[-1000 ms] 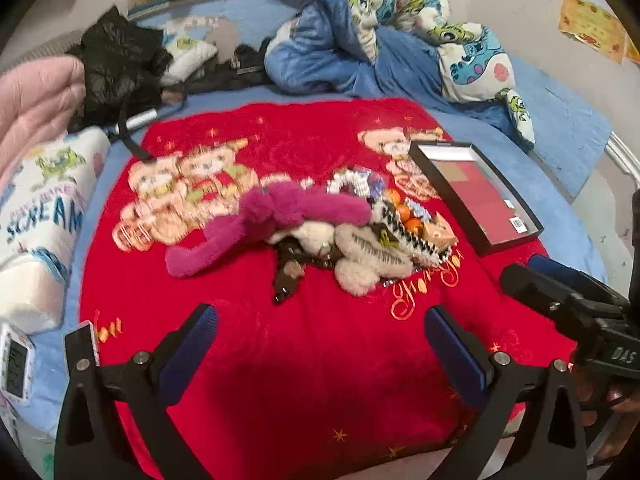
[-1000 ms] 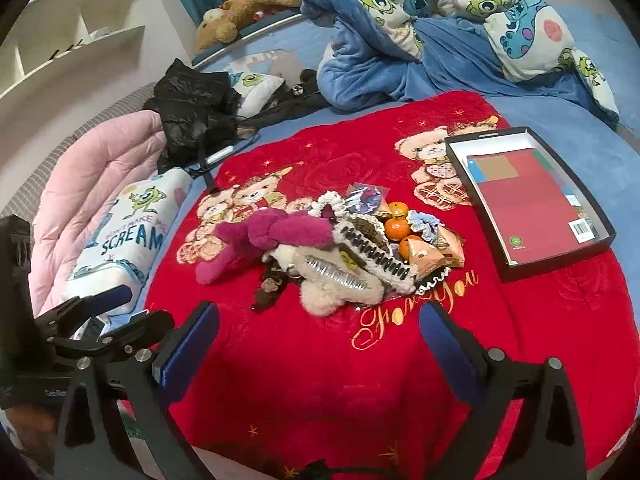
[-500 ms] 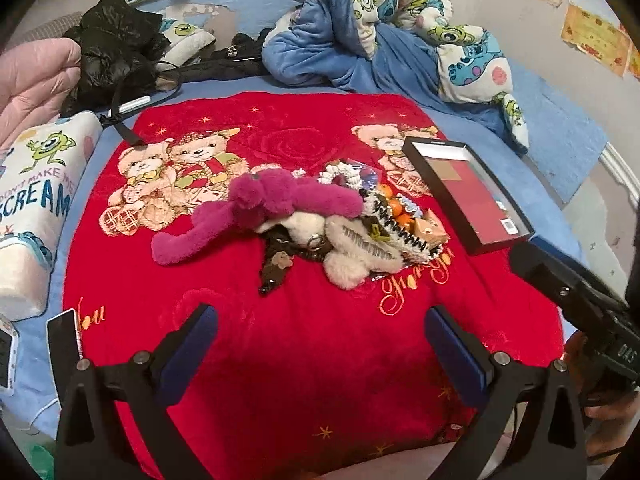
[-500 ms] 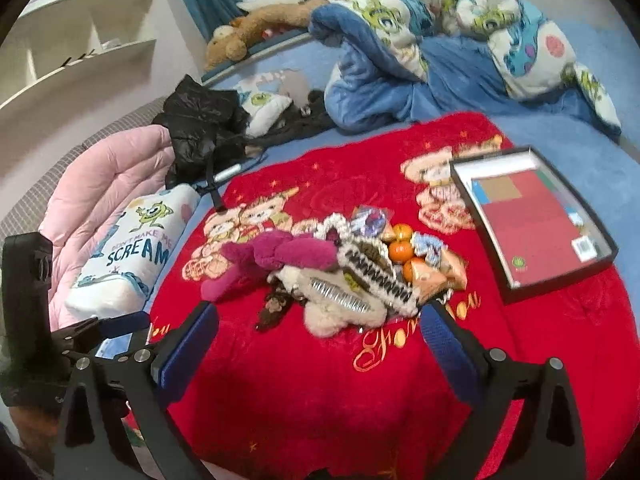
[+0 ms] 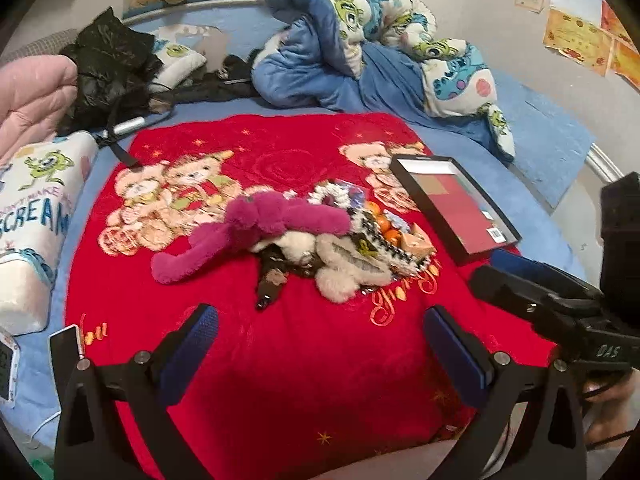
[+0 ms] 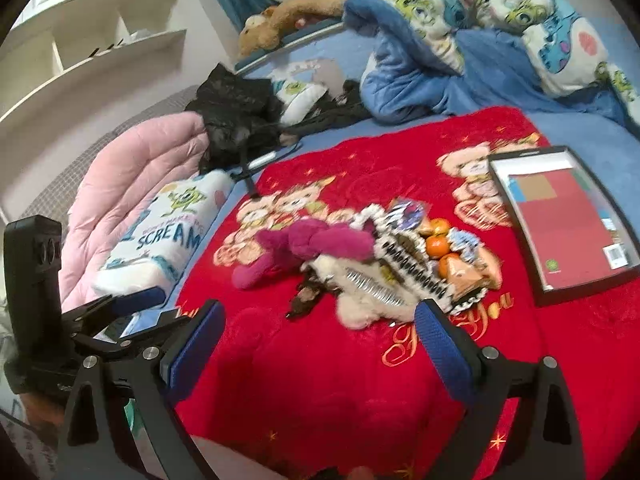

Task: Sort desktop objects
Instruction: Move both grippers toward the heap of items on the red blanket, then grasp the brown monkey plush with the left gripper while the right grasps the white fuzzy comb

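while both grippers, left point(image 5: 320, 344) and right point(image 6: 320, 336), hovered over the red blanket point(image 5: 304, 360) with jaws spread and empty, the pile point(image 5: 320, 240) lay mid-blanket, left of the tray point(image 5: 456, 210).

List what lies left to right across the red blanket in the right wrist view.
Magenta plush toy → white fluffy hair claw clip → oranges → black tray with the red lining.

The pink plush point(image 5: 256, 232) is covering part of the pile point(image 5: 344, 256); small items underneath are blurring together, too small to identify.
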`<state>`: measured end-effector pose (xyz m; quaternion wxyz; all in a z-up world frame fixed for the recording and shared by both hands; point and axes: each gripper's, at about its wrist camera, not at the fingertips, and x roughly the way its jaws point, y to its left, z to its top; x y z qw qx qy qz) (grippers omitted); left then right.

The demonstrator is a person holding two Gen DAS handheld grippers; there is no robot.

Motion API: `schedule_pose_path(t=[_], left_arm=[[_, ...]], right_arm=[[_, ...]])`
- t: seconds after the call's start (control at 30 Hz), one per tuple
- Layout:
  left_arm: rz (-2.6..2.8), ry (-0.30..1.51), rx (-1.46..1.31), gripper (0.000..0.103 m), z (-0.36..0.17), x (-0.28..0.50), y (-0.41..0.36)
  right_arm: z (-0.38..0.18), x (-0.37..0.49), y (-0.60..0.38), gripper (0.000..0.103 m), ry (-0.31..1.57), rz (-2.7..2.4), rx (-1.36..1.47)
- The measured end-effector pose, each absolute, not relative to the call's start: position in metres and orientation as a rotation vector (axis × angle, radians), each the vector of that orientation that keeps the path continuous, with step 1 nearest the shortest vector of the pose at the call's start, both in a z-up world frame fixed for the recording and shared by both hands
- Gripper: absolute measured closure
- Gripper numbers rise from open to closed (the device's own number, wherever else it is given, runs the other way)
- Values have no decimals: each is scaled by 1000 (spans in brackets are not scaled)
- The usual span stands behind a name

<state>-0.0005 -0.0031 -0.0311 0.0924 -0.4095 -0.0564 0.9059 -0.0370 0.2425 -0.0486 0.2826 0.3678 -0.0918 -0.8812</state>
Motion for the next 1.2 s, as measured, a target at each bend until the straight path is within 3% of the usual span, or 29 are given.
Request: schedule_pose_path(t=[0.17, 0.53, 0.97, 1.03, 1.1, 1.2], left_arm=[[2645, -172, -1329, 0, -45, -9, -2], [2618, -258, -1331, 2, -61, -24, -11], [2609, -179, -1322, 2, -81, -63, 1], [2598, -186, -1320, 2, -91, -74, 0], [2585, -174, -1360, 2, -106, -88, -1], [2583, -128, -1407, 2, -125, -103, 1]], right_arm=[[-48, -35, 235, 7, -164, -2380, 995], [-52, -47, 240, 6, -194, -2422, 983], [-64, -70, 242, 7, -171, -2445, 971], [-67, -75, 243, 10, -187, -2422, 945], [-72, -83, 244, 21, -230, -2381, 933], [-82, -104, 239, 26, -247, -2334, 979]])
